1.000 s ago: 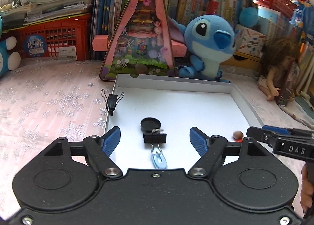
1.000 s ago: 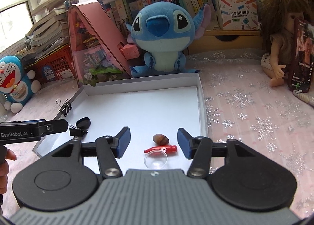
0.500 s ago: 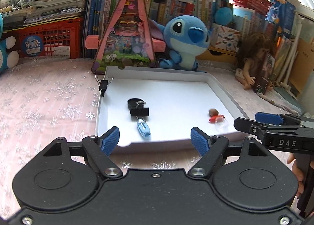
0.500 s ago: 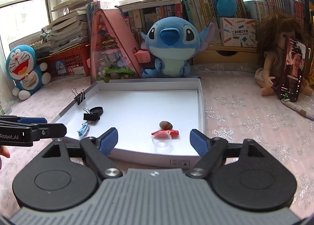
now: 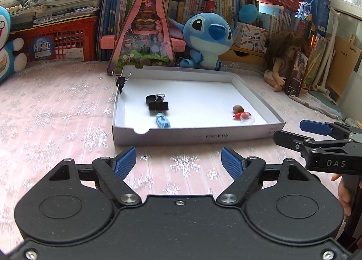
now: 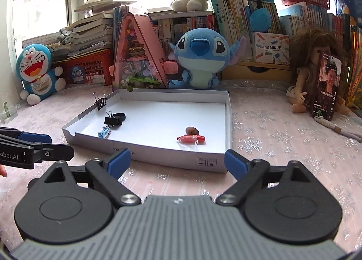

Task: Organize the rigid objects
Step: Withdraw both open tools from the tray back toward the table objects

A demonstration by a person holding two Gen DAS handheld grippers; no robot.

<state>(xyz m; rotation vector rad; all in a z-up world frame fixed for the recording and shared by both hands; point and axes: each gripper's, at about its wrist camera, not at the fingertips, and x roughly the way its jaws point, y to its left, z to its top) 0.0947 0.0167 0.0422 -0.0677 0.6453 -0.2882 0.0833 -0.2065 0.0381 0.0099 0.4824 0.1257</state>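
A shallow white cardboard tray (image 5: 203, 136) (image 6: 158, 155) lies on the pink cloth. In its left part lie a black binder clip (image 5: 158, 106) (image 6: 112, 121), a black round cap (image 5: 151, 98) (image 6: 119, 116) and a small blue clip (image 5: 163, 121) (image 6: 103, 132). In its right part lie a brown nut (image 5: 238, 108) (image 6: 191, 130), a red piece (image 5: 237, 115) (image 6: 192, 139) and a clear disc (image 5: 247, 119) (image 6: 187, 145). Another binder clip (image 5: 121, 82) (image 6: 101, 102) grips the tray's left wall. My left gripper (image 5: 178, 162) and right gripper (image 6: 177, 161) are open and empty, just in front of the tray.
A Stitch plush (image 6: 201, 56), a pink triangular toy house (image 5: 142, 35), a red crate (image 5: 65, 42), books, a Doraemon plush (image 6: 37, 72) and a doll with a phone (image 6: 325, 87) line the back and right. A white cord (image 6: 339, 129) lies at the right.
Both grippers have pulled back from over the tray to the cloth in front of it, still open. The objects in the tray have not moved.
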